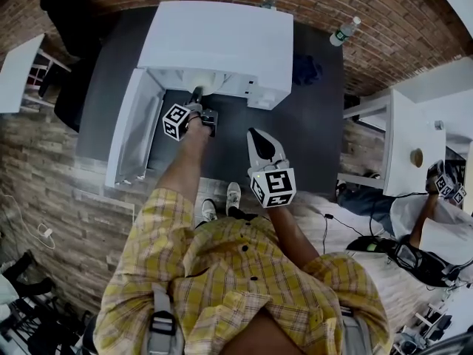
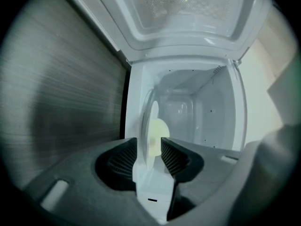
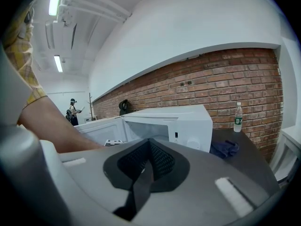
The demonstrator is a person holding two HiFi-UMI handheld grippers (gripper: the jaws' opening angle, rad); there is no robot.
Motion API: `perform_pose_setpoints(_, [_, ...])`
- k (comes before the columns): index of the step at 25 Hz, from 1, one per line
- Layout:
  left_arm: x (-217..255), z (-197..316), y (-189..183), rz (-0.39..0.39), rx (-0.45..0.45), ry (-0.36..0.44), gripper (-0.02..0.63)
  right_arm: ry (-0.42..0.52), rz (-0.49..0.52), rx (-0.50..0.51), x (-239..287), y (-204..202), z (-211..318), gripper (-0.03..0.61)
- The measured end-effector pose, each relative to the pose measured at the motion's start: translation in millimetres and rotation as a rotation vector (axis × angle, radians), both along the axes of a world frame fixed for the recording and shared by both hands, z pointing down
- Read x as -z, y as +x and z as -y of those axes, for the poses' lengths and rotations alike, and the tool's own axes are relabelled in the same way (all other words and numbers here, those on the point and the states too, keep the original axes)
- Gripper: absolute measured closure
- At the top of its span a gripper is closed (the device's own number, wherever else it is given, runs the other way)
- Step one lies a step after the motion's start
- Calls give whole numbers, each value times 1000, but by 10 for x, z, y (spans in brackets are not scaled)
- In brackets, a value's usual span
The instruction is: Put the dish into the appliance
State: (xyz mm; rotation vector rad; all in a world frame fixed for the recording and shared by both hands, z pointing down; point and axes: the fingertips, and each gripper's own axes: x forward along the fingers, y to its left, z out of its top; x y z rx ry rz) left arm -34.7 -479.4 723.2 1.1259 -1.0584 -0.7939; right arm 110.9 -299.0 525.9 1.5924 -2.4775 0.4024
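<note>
The white microwave (image 1: 222,39) stands with its door open on the dark tabletop (image 1: 310,132). The dish (image 2: 153,121) sits in its mouth, edge-on between the left gripper's (image 2: 149,141) parted jaws, which seem clear of it. The right gripper (image 3: 149,142), jaws closed and empty, hangs farther back.

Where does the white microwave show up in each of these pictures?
Head view: microwave top centre, seen from above.
Left gripper view: its cavity fills the middle, beyond the jaws.
Right gripper view: microwave centre, above the jaws.
Shared landmark: its open door.
</note>
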Motion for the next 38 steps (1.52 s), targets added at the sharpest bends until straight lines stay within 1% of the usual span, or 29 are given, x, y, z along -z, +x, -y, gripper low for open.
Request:
perform_pose_setpoints(5, [66,-123,-69,34,-32,21,459,6,16,14,25,-84,-8,574])
perform_pose_setpoints(8, [153,-229,-87,36,-49,39,462,8,26,12,37,-118,-18,574])
perform_pose_setpoints(11, [278,-351,-78,29,-67,70,488,8,30,5,43,-153,-39,574])
perform_pose_setpoints(17, [598,-655,-53,38,-139,176,577,23,37,13,118,-293,-124,574])
perform_pose_setpoints(21, [800,-832,-70,42,-163,221,612,35,51,14,168,-375,-186,574])
perform_pose_setpoints(25, [984,-989,-77,33,-177,259,614,46,63,16,210,-440,-263,574])
perform_pose_setpoints(32, [1248,-1298,-108,38,-212,296,615,59,66,17,296,-589,-422,574])
perform_pose_setpoints(35, [1372,-1461,-115,61,-236,324,615,56,67,11,313,-639,-485,574])
perform_pose_setpoints(38, [1544,-1570,-93,91,-260,372,615,51,67,15,315,-667,-510,574])
